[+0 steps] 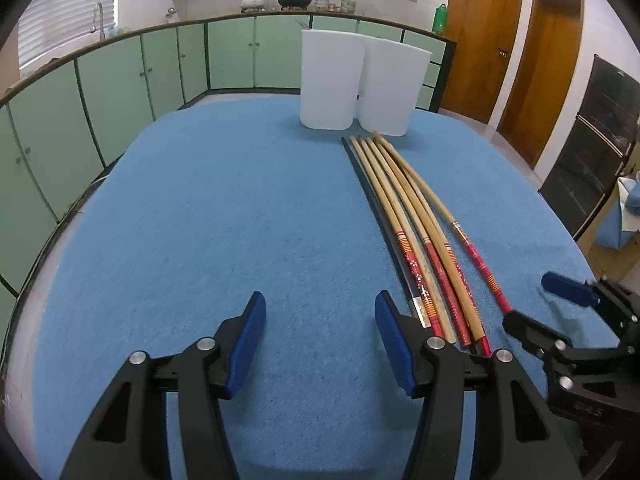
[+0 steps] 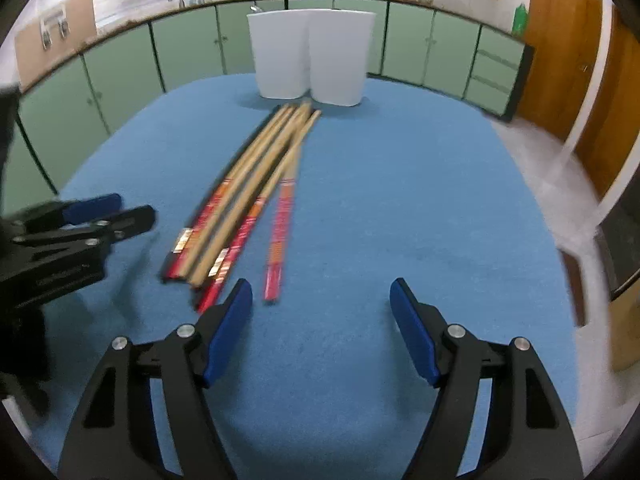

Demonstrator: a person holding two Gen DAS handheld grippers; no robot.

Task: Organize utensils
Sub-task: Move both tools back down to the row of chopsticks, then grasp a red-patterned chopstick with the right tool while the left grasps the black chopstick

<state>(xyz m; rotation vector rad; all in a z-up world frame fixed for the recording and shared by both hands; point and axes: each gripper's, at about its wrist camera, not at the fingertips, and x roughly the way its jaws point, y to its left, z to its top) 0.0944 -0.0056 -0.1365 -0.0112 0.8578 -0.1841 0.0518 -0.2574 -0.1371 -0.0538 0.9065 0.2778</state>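
My left gripper (image 1: 320, 312) and right gripper (image 2: 321, 300) both hang spread apart, holding nothing, above the blue table (image 1: 200, 220). The chopsticks (image 1: 404, 216) lie bundled between them, tips near two white containers (image 1: 330, 80) standing side by side; their insides are hidden from me.

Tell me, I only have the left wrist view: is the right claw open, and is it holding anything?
Observer: The right claw is open, with only blue cloth between its fingers.
Operator: Where does it sit relative to the chopsticks?
Observer: Its left finger is just short of the red ends of the chopsticks; most of the bundle lies left of it.
Operator: Does any stick lie apart from the rest?
Observer: Yes, one red-handled stick lies apart at its near end, on the right side of the bundle.
Operator: And the containers?
Observer: The two white containers stand side by side just beyond the stick tips.
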